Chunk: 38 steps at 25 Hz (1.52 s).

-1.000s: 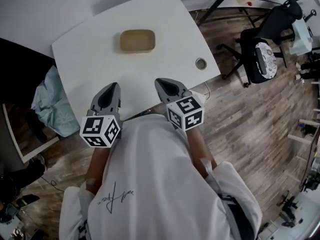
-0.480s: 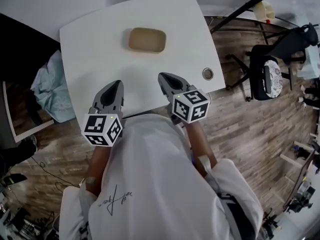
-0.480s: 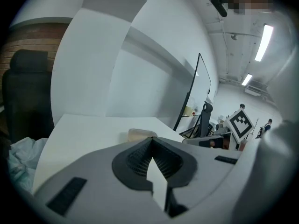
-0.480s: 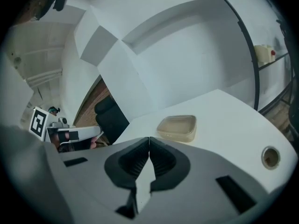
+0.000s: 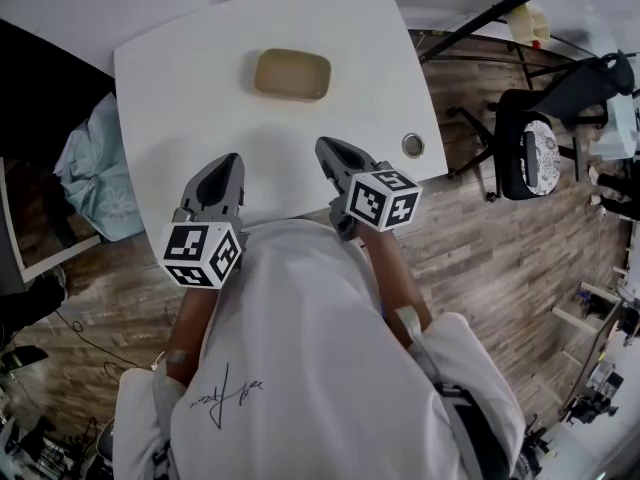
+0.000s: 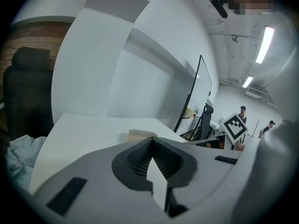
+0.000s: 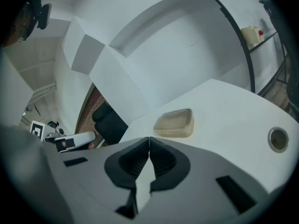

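Left jaws were pressed together, nothing between them, and the right jaws were shut tip to tip on nothing too. We held the left gripper (image 5: 234,158) and the right gripper (image 5: 323,144) side by side over the near edge of the table (image 5: 180,88), marker cubes back against our chest. Both noses were aimed forward across the top, with the right one canted a little inward. Ahead of both tips, well apart from them, lay the tan container (image 5: 292,74), flat on the table's far half. It was a rounded rectangle, its long axis running across our line of sight from left to right. Off to the right of the right gripper sat the round cable hole (image 5: 412,146), near the table's edge.
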### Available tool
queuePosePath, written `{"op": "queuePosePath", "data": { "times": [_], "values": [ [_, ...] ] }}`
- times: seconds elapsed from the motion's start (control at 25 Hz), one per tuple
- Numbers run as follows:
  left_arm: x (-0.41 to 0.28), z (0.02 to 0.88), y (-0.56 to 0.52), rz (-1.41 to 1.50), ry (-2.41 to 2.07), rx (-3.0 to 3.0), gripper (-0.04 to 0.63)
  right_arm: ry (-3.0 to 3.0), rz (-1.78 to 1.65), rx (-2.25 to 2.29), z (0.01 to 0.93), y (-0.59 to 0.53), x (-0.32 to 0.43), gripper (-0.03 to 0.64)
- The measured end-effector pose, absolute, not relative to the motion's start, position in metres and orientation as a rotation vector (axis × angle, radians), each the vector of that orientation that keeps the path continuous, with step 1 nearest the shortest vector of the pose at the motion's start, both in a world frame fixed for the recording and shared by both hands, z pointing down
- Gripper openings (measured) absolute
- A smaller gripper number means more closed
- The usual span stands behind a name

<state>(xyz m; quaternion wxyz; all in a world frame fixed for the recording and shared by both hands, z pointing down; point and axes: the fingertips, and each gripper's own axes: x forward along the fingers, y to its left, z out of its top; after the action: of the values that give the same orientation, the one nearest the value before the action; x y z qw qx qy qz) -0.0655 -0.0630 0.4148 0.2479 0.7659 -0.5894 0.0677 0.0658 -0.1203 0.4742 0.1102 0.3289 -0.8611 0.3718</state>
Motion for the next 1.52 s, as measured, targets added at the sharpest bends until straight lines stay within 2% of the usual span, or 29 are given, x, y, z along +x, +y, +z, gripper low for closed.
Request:
{"op": "queuePosePath", "data": {
  "times": [1.52],
  "values": [
    [-0.087, 0.441, -0.101, 0.202, -1.586, 1.993, 0.003, -2.415, 1.469, 1.071, 0.528, -0.19, 0.073, 0.014]
  ]
}}
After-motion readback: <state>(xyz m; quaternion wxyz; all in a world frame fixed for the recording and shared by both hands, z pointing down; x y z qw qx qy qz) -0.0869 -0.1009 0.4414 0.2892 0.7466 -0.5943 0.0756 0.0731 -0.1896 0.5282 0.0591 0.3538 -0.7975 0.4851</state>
